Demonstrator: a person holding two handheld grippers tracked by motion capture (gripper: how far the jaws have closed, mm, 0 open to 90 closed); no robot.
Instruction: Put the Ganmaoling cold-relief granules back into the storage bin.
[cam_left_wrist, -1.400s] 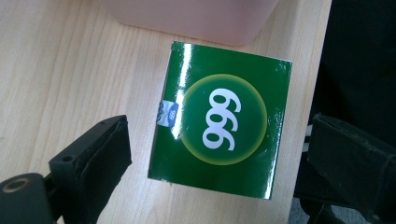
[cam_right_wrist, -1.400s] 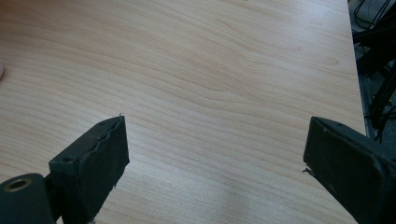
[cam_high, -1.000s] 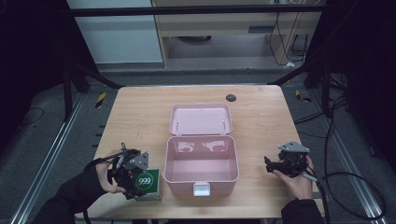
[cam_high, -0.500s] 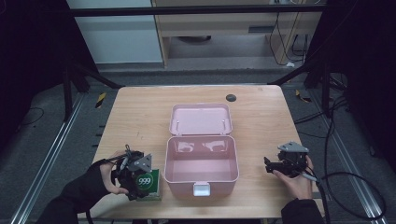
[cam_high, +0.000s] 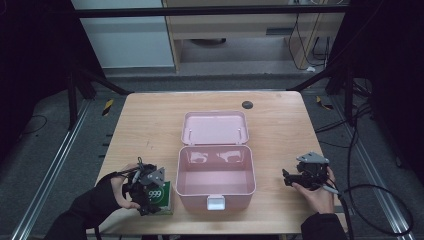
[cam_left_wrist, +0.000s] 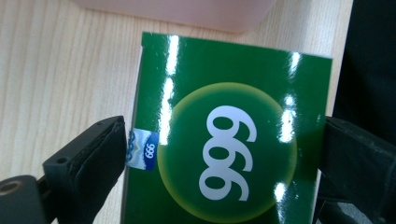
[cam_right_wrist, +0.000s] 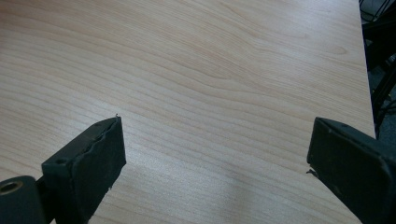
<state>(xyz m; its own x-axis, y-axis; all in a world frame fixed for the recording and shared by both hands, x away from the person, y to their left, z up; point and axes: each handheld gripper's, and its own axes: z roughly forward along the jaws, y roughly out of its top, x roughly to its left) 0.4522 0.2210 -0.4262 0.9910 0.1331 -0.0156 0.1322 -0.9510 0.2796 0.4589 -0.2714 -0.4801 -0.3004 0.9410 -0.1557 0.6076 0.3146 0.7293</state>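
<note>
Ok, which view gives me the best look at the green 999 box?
The left gripper view: the green box sits large between that gripper's jaws, its printed 999 readable. The high view shows it small, beside the open pink case, partly covered by the left gripper. The right gripper view looks at bare table.

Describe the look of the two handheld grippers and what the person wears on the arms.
Both the left gripper and right gripper are black mechanical frames topped by a grey three-cornered plate. Each has two thick, blocky black jaws with worn-looking inner pads. A black cable loops away from the right one. The person wears dark sleeves.
</note>
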